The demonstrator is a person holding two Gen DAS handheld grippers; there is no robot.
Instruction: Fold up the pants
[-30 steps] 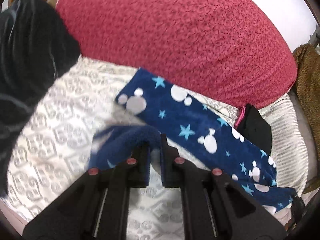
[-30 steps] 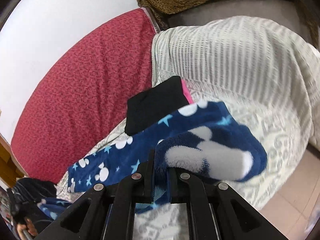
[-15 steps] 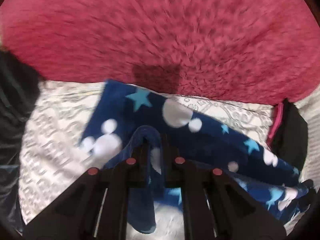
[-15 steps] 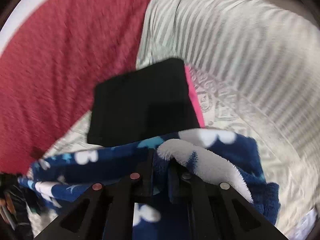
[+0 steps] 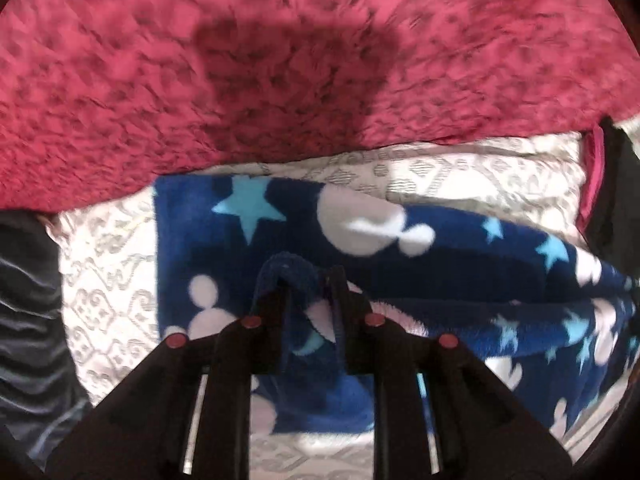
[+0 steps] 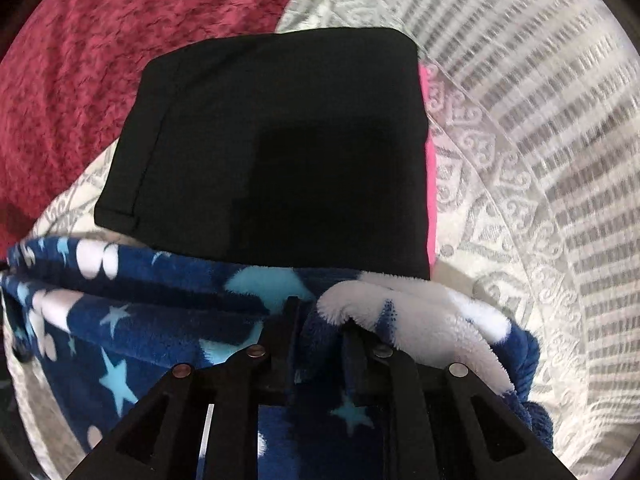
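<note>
The pants (image 5: 460, 256) are navy fleece with light blue stars and white mouse-head shapes, lying lengthwise on a white patterned bedspread (image 5: 104, 264). My left gripper (image 5: 310, 284) is shut on a bunched fold of the pants and holds it over the layer lying flat. In the right wrist view the pants (image 6: 132, 320) run off to the left. My right gripper (image 6: 320, 312) is shut on a white and navy fold of the same pants, close to a folded black garment (image 6: 280, 140).
A big red textured cushion (image 5: 280, 60) fills the far side. The black garment lies on a pink one (image 6: 431, 184) and also shows at the right edge of the left wrist view (image 5: 612, 192). A striped white pillow (image 6: 560, 120) lies on the right. Dark fabric (image 5: 28, 320) sits at the left.
Both grippers have carried their held folds forward across the bed, toward the red cushion and the black garment. The lifted edge now lies over the flat part of the pants.
</note>
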